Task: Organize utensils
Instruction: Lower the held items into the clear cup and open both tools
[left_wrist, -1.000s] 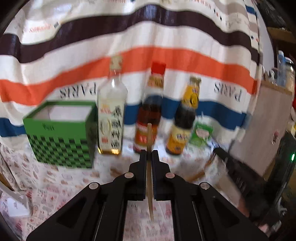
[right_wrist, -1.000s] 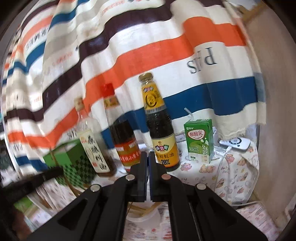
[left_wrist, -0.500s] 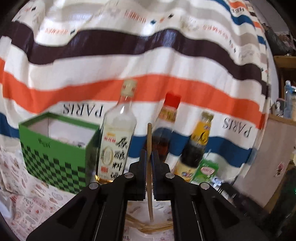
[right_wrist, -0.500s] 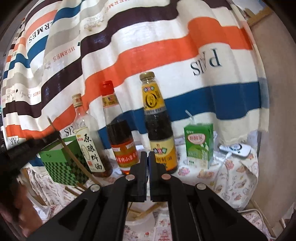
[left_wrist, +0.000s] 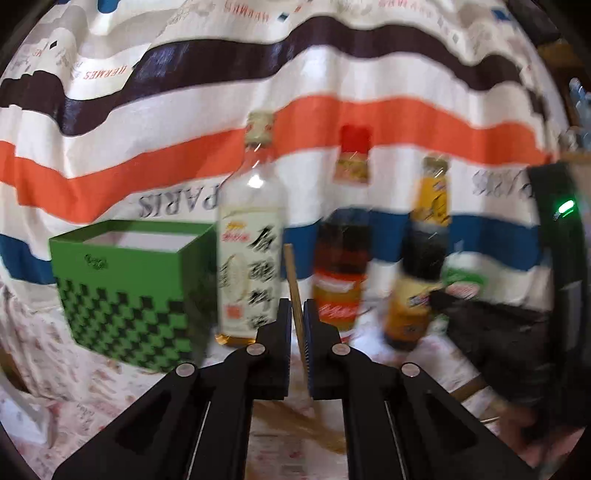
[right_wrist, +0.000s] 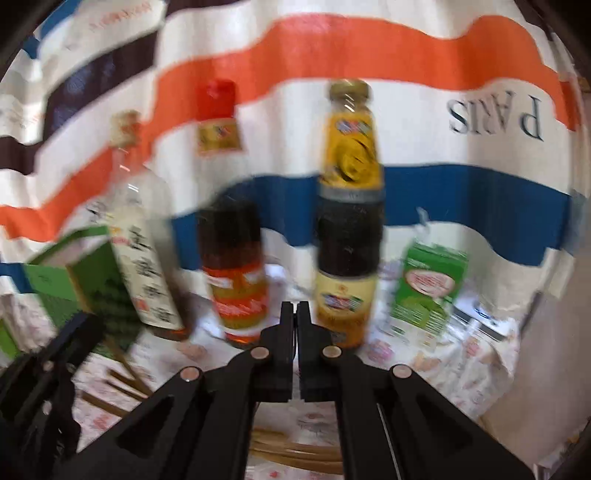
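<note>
My left gripper (left_wrist: 296, 312) is shut on a single wooden chopstick (left_wrist: 293, 280), which stands nearly upright between the pads. A green checkered box (left_wrist: 125, 295) with an open top sits to its left on the table. More chopsticks (left_wrist: 295, 421) lie loose on the cloth below the jaws. My right gripper (right_wrist: 295, 308) is shut with nothing in it and points at the row of bottles. In the right wrist view a bundle of chopsticks (right_wrist: 295, 452) lies under the fingers, the green box (right_wrist: 66, 277) is at the far left, and the left gripper (right_wrist: 51, 365) is low on the left.
Three bottles stand in a row: a clear one (left_wrist: 251, 258), a red-capped one (left_wrist: 343, 280) and a yellow-labelled one (left_wrist: 421, 280). A green drink carton (right_wrist: 428, 288) and a white device (right_wrist: 484, 314) sit at the right. A striped cloth hangs behind.
The left gripper has sunk with the chopstick, which now tilts a little. The right gripper has swung across and closer to the bottles. Both views are blurred by motion.
</note>
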